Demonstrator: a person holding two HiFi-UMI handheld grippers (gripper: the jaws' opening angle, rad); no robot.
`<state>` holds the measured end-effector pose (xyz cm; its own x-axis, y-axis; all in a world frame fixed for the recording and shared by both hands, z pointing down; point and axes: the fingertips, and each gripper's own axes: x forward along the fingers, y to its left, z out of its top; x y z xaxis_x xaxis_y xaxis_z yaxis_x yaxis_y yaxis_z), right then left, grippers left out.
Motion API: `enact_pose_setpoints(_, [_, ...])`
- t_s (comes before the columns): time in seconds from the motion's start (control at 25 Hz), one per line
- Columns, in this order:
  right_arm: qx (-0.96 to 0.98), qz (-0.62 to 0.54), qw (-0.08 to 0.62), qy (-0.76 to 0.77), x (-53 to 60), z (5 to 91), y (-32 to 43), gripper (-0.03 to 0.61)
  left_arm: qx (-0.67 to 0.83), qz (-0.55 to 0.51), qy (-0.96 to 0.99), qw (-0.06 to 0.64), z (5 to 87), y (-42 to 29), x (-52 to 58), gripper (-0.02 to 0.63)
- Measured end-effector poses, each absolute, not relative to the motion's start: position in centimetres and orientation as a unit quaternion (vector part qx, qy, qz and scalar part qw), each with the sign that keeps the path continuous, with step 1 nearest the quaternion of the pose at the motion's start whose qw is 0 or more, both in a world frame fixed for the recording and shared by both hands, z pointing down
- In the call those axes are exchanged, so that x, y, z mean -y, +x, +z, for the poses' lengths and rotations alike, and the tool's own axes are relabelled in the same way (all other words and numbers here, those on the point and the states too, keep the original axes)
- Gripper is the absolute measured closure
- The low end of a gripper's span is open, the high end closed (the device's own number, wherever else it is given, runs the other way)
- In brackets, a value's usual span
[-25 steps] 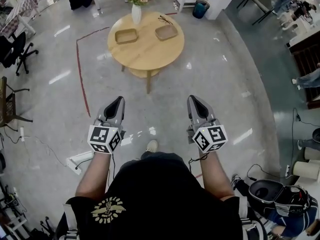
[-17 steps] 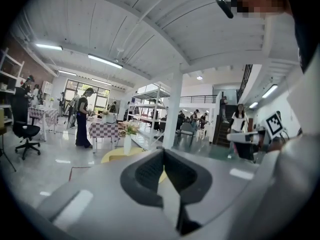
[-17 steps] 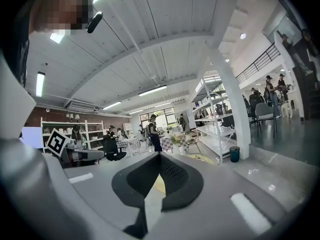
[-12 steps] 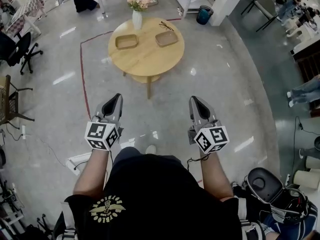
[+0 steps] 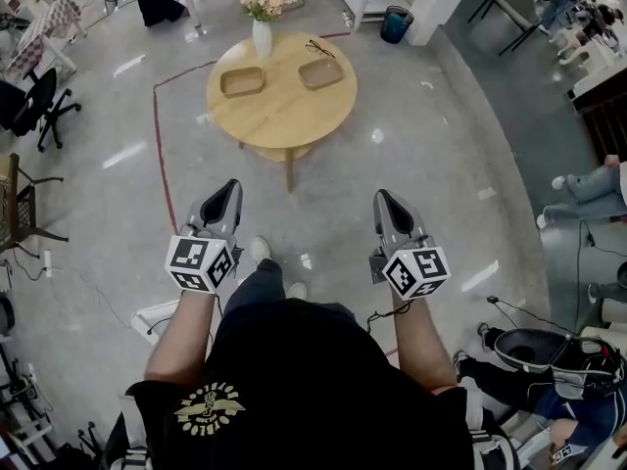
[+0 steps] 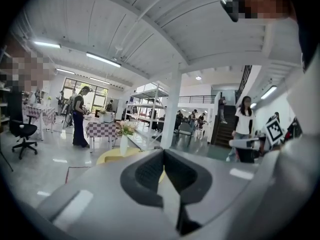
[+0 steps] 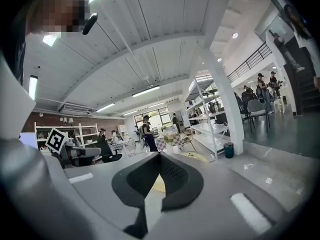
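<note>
I hold my left gripper [image 5: 227, 189] and right gripper [image 5: 384, 199] side by side over the floor. Both have their jaws pressed together with nothing between them. The round wooden bench [image 5: 284, 101] stands well apart at 12 o'clock. It carries two shallow trays [image 5: 241, 81] and a flower vase [image 5: 262, 37] at its far rim.

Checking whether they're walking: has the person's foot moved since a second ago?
Yes. A white shoe has stepped forward toward the round table, past the other shoe.
</note>
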<state>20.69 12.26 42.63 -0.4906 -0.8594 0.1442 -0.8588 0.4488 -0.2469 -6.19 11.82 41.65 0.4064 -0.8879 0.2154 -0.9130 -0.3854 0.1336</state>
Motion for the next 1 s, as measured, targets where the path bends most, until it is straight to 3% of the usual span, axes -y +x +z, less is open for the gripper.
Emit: enact_pose_setpoints(1.0, [-0.854,-0.128,-0.022,-0.504,-6.2,43.0,16.2,0.578,0.589,0.075,0.797,0.11,43.5,-11.0,-6.0,0.615])
